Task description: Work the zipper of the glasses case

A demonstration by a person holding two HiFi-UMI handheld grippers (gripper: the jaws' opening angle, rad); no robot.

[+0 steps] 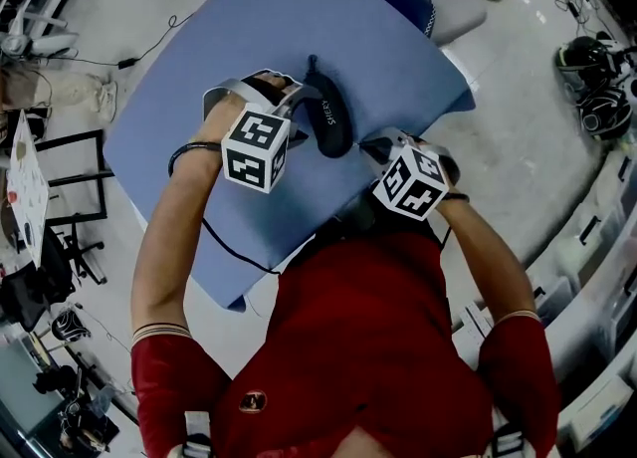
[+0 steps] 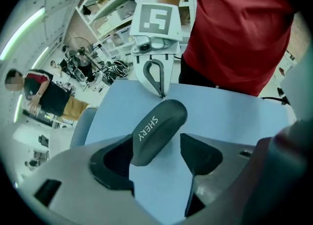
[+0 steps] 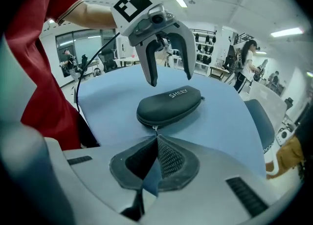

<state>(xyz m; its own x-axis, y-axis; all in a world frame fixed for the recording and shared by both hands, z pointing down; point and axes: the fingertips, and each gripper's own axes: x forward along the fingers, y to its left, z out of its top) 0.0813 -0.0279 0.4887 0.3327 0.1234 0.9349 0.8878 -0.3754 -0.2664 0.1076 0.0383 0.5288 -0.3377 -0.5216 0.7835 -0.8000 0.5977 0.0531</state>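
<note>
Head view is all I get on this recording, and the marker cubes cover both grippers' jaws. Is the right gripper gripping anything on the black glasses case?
Observer: Yes. In the right gripper view, the right gripper is shut. Its tips appear to pinch the small metal zipper pull at the near end of the black oval glasses case.
Operator: And the left gripper?
Observer: The left gripper is open. The case's other end lies between its pads, and the blue table shows between the case and one pad.
Operator: Is the case unzipped?
Observer: It looks closed. No gap shows along the zipper seam on the side facing the right gripper.
</note>
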